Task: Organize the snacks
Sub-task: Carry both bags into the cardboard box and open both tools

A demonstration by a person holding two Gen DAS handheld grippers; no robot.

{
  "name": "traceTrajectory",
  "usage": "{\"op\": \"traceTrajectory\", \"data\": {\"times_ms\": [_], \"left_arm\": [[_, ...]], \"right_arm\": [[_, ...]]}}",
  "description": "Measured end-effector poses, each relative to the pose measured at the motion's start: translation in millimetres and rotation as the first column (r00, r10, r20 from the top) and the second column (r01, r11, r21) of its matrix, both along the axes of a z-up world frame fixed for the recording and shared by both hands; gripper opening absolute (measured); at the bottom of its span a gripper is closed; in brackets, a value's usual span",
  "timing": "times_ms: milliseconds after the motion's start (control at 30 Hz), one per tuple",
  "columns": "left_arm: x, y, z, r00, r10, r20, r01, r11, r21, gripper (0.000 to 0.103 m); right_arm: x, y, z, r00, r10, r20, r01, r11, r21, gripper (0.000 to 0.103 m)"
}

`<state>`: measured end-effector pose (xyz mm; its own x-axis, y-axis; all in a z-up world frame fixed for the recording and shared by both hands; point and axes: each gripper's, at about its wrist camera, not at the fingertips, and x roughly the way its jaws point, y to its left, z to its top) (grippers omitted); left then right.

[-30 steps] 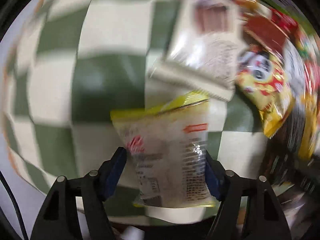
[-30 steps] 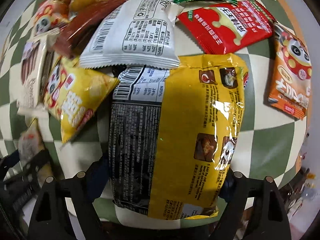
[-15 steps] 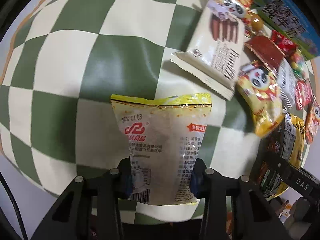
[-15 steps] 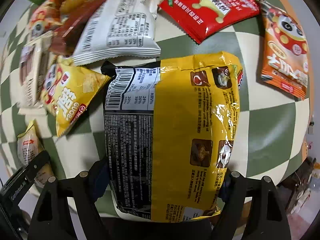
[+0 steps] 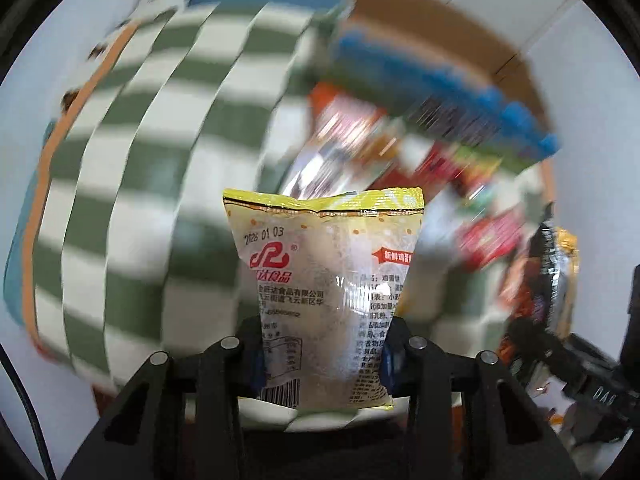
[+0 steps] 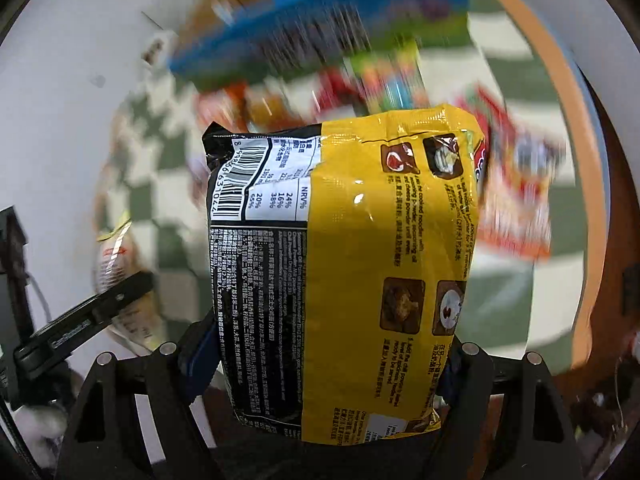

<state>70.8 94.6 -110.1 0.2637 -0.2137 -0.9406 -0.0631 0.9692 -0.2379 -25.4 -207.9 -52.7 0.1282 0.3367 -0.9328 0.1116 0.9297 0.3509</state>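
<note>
My left gripper (image 5: 322,354) is shut on a small pale snack packet with a yellow top edge (image 5: 326,280) and holds it upright, lifted off the cloth. My right gripper (image 6: 328,360) is shut on a large yellow and black noodle packet (image 6: 344,264), also lifted. The noodle packet and right gripper show at the right edge of the left wrist view (image 5: 556,280). The pale packet and left gripper show at the left of the right wrist view (image 6: 116,264). A blurred pile of mixed snack packets (image 5: 400,148) lies on the cloth beyond both.
A green and cream chequered cloth (image 5: 140,200) with an orange border covers the table. A cardboard box with blue and green print (image 5: 440,64) stands at the back; it also shows in the right wrist view (image 6: 320,28). An orange panda packet (image 6: 516,200) lies right.
Both grippers have risen and tilted up from the cloth with their packets. The box at the back has come into view. The background is now motion-blurred.
</note>
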Motion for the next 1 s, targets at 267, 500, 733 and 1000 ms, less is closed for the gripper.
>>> {"op": "traceTrajectory", "data": {"times_ms": [267, 500, 733, 1000], "left_arm": [[218.1, -108.0, 14.0, 0.991, -0.057, 0.121, 0.065, 0.996, -0.063, 0.038], [352.7, -120.2, -36.2, 0.999, -0.025, -0.024, 0.024, 0.998, -0.051, 0.038], [404.6, -124.7, -93.2, 0.988, -0.046, -0.145, 0.042, 0.999, -0.029, 0.038], [411.1, -129.3, -112.9, 0.972, -0.074, -0.224, 0.073, 0.997, -0.012, 0.039]], "right_arm": [[149.2, -55.3, 71.1, 0.985, -0.002, 0.174, 0.002, 1.000, -0.001, 0.086], [255.7, -96.3, 32.2, 0.997, 0.012, 0.079, -0.006, 0.997, -0.080, 0.086], [294.3, -122.3, -10.5, 1.000, 0.023, -0.009, -0.024, 0.991, -0.133, 0.086], [311.3, -126.1, -42.3, 0.999, 0.018, -0.044, -0.024, 0.989, -0.145, 0.086]]}}
